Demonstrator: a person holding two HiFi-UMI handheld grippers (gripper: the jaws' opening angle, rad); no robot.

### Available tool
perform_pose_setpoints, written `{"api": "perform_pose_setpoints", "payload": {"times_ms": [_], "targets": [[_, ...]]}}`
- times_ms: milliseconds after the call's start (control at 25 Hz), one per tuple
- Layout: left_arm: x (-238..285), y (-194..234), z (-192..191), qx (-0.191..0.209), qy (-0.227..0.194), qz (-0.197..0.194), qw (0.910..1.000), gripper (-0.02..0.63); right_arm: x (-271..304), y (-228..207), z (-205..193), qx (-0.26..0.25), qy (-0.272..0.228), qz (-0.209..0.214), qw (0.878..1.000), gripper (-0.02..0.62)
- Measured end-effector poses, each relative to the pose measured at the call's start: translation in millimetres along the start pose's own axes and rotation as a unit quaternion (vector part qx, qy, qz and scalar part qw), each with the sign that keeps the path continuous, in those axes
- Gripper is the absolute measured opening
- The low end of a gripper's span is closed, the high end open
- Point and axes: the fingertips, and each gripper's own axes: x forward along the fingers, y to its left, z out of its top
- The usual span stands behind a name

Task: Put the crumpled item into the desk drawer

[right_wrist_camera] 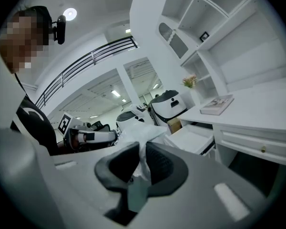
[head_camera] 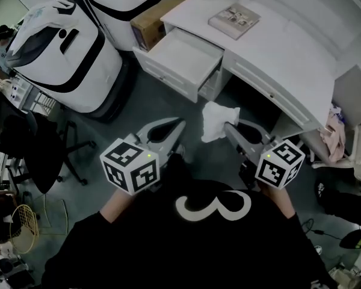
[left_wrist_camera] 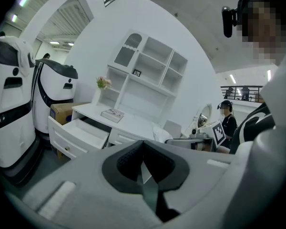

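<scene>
The crumpled white item (head_camera: 216,120) hangs from my right gripper (head_camera: 230,129), which is shut on it, in the air in front of the desk. In the right gripper view the item (right_wrist_camera: 136,140) bulges up from between the dark pads (right_wrist_camera: 159,163). The white desk (head_camera: 289,47) has one drawer (head_camera: 182,59) pulled open and empty, ahead and left of the item. My left gripper (head_camera: 179,125) is held level beside the right one, shut with nothing in it. From the left gripper view the open drawer (left_wrist_camera: 81,131) lies ahead to the left.
A book (head_camera: 233,20) lies on the desk top. A cardboard box (head_camera: 151,18) stands left of the drawer, and large white robot bodies (head_camera: 60,53) fill the far left. A black office chair (head_camera: 30,149) is at my left. A white shelf unit (left_wrist_camera: 148,75) rises behind the desk.
</scene>
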Motion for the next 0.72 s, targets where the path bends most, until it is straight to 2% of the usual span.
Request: {"api": "perform_pose_setpoints", "payload": {"times_ms": [320, 720], "targets": [[63, 104, 49, -0.012, 0.042, -0.029, 0.9986, 0.011, 97, -59, 35, 0.042, 0.008, -0.033, 0.999, 0.046], [120, 224, 71, -0.038, 0.081, -0.057, 0.9943, 0.011, 211, -127, 60, 0.072, 0.021, -0.085, 0.994, 0.046]]}}
